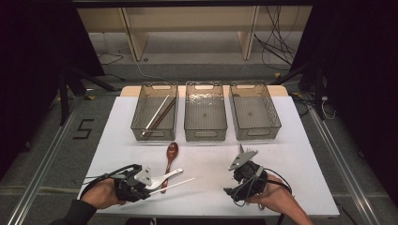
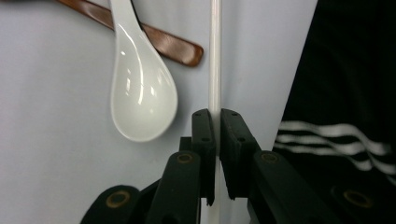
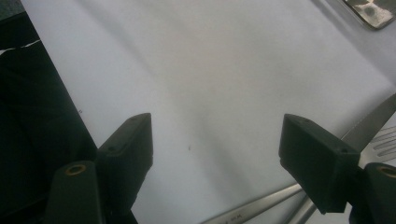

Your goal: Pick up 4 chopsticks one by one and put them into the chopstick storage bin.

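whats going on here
A person is working cutlery on a white table with a tool in each hand. The left tool is shut on a white chopstick near the front edge, beside a white spoon that lies across a brown spoon. The right tool is open over bare table, with metal utensils lying by it. At the back stand three bins; the left bin already holds chopsticks, while the other two look empty.

High view overhead facing forward, gripper views close, sharing white table [image 1: 281, 154].
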Demonstrator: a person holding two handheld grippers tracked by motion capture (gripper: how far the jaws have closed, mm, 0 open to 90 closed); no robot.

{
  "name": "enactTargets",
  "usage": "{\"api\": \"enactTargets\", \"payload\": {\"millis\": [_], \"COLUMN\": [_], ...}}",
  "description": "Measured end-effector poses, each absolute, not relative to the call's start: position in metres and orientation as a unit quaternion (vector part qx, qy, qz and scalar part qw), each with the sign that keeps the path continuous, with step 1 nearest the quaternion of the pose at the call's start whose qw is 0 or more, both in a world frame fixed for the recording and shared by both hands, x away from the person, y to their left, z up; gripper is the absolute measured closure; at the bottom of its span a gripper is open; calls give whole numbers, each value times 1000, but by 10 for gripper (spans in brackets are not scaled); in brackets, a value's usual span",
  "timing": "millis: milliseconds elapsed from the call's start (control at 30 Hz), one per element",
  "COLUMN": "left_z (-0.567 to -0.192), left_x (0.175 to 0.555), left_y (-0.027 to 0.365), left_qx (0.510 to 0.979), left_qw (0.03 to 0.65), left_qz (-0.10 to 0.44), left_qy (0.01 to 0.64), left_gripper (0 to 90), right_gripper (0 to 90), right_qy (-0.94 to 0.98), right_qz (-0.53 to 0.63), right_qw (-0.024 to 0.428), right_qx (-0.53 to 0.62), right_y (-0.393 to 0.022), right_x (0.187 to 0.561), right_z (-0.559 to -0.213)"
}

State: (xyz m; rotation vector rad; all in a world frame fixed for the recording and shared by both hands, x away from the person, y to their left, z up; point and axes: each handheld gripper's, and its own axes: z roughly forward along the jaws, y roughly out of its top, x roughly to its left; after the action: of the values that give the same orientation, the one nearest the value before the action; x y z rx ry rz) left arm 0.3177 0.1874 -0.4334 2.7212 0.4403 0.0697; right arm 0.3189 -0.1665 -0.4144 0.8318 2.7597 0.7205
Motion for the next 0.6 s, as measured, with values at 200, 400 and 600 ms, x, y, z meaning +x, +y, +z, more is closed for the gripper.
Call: {"api": "enactTargets", "payload": {"millis": [200,400,600], "left_z": [-417,-408,-398], "left_x": [326,341,357], "left_y": [187,195,202], "left_qx": [942,912,896], "left_qw": [248,297,313], "left_qz": [44,61,78], "left_qy": [220,275,306], "left_gripper": [841,841,841], "right_gripper": [269,269,269], "right_qy": [924,923,921], "right_qz": [243,247,248], "right_qw": [85,87,88], "right_qx": [282,282,287], "right_y": [-165,-166,-167], "right_x": [318,319,320], "right_z": [-414,-414,-413]}}
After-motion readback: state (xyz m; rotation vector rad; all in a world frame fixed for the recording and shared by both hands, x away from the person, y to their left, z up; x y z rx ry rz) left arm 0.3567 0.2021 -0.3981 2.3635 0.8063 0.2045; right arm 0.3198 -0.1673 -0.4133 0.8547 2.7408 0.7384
